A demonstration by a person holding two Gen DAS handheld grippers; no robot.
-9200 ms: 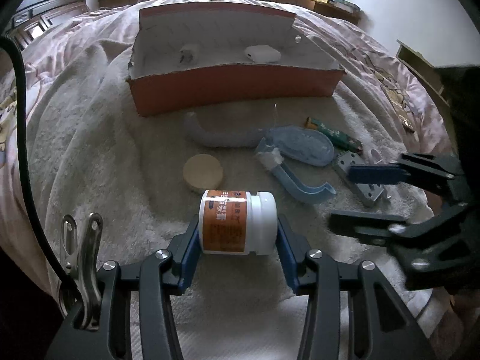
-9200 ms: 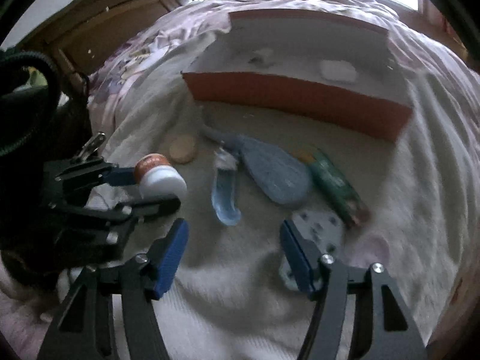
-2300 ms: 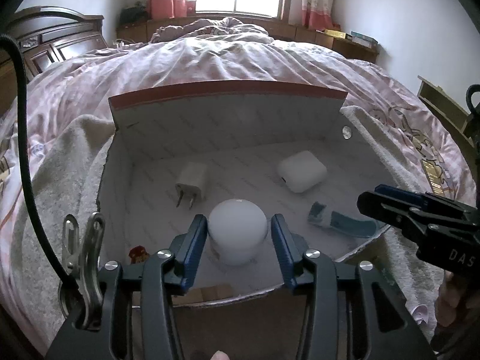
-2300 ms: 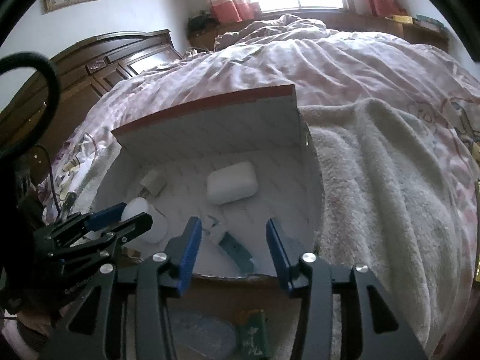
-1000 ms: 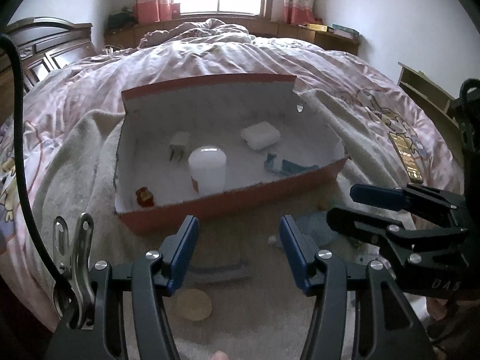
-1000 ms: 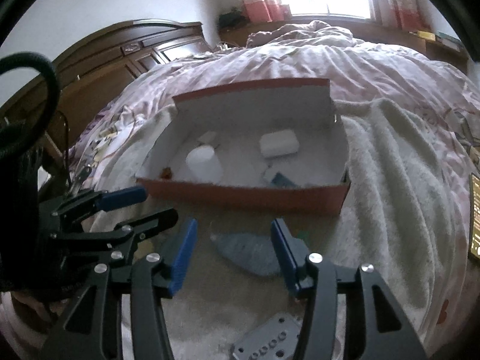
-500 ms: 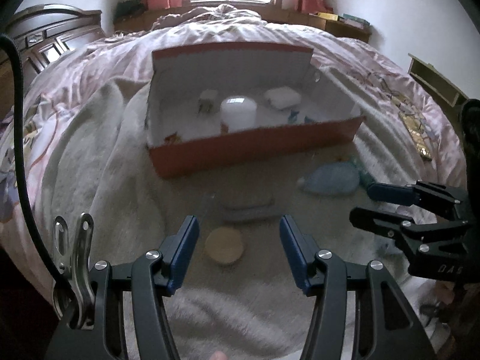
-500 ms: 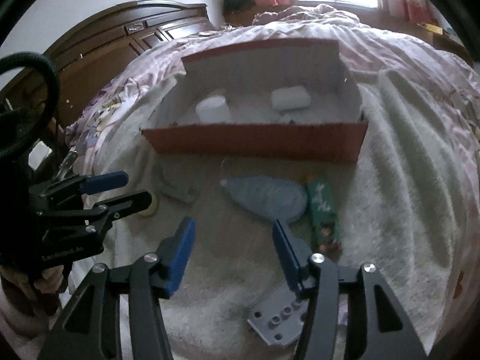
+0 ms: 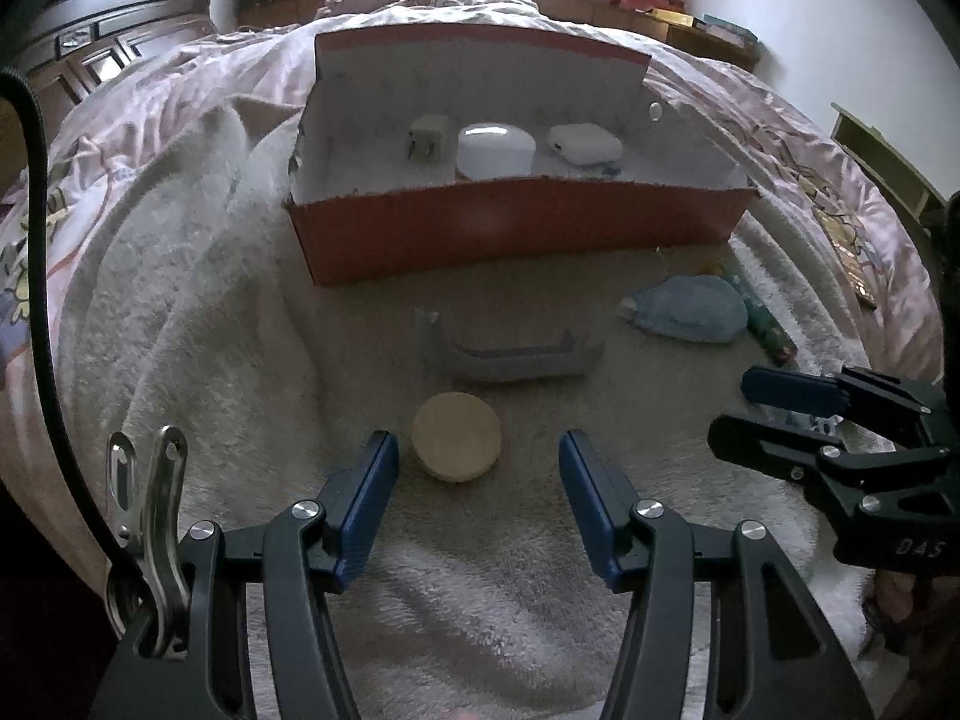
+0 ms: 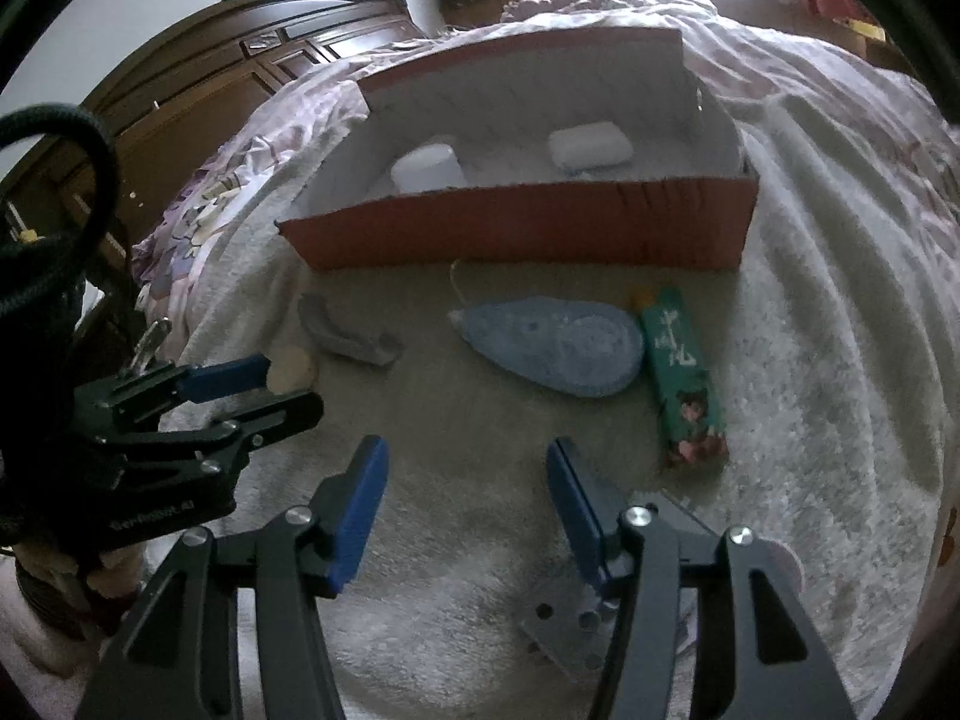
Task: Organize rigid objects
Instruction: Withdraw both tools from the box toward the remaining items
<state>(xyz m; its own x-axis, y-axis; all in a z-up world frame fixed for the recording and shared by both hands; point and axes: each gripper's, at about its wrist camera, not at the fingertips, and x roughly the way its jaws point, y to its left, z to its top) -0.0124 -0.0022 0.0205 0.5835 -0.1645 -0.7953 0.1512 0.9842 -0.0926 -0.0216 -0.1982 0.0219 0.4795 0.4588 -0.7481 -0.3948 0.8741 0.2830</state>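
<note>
My left gripper (image 9: pixel 478 459) is open and low over the white towel (image 9: pixel 198 324). A beige disc (image 9: pixel 456 445) lies just past its fingertips, nearer the left one, untouched. My right gripper (image 10: pixel 465 468) is open and empty, with a grey metal plate with holes (image 10: pixel 561 630) lying under its right finger. Ahead lie a grey curved piece (image 9: pixel 510 354), a blue oval case (image 10: pixel 552 348) and a green tube (image 10: pixel 681 372). The orange box (image 9: pixel 516 234) behind them holds a white jar (image 9: pixel 495 147), a white plug (image 9: pixel 427 141) and a white case (image 9: pixel 585 143).
The towel is spread over a pink quilt (image 9: pixel 780 138) on a bed. Dark wooden furniture (image 10: pixel 240 78) stands at the left. In the left wrist view the right gripper (image 9: pixel 729 411) sits close at the right. A steel clip (image 9: pixel 150 492) hangs by my left gripper.
Both grippers have sunk and drawn back from the box toward the towel. The beige disc now sits near my left fingertips, and the metal plate has slid under my right finger.
</note>
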